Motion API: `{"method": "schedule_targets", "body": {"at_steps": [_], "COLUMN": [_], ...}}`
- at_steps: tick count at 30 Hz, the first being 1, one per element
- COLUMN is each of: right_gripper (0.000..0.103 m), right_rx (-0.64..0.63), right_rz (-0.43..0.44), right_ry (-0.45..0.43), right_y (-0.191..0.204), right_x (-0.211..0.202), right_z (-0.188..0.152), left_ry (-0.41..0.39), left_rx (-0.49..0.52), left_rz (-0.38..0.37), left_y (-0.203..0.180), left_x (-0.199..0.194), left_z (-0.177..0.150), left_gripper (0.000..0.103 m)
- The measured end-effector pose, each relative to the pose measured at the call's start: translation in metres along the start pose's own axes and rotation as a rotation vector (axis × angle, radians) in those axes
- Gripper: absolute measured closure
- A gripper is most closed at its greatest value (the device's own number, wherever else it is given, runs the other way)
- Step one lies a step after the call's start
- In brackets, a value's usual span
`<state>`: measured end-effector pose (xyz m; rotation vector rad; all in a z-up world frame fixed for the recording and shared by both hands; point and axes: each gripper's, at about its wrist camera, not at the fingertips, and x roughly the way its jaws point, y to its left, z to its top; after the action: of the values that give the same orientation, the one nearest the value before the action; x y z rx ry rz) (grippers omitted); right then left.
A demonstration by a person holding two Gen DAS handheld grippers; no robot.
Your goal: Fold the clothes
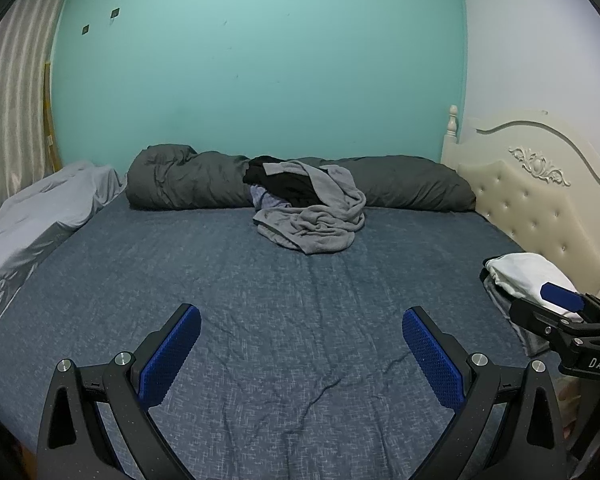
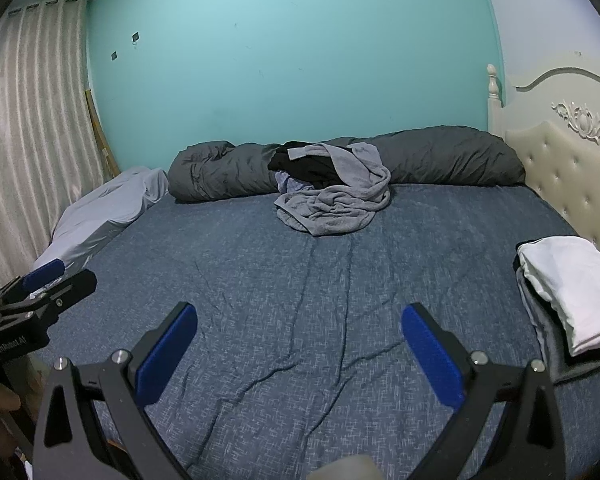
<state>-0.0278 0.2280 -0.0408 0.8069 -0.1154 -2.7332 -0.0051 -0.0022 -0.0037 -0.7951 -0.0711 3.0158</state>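
1. Both tongs up close over the near edge of the bed (image 1: 260, 300) — left gripper (image 1: 302, 354) spread wide, blue pads (image 1: 172, 356) bare, nothing held.
2. Right gripper (image 2: 300, 354) just as wide, empty too.
3. Crumpled grey clothes (image 1: 316, 216) sit mid-bed toward the far edge, spilling off a dark rolled duvet (image 1: 172, 180) — black garment (image 1: 284, 184) tucked in the heap.
4. Folded white piece (image 2: 568, 288) tops a grey one at the right edge, beside the cream headboard (image 2: 572, 168).
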Motion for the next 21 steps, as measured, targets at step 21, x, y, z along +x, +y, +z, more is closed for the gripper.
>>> {"method": "schedule_targets", "body": {"at_steps": [21], "right_gripper": [0.0], "right_rx": [0.011], "right_rz": [-0.005], "right_ry": [0.004], "right_y": [-0.0028], "right_x": [-0.0012], "right_z": [0.0016], "left_ry": [-0.01], "left_rx": [0.0], "left_rz": [0.0], "left_y": [0.0002], "left_x": [-0.0013], "left_z": [-0.0057], "left_gripper": [0.0]}}
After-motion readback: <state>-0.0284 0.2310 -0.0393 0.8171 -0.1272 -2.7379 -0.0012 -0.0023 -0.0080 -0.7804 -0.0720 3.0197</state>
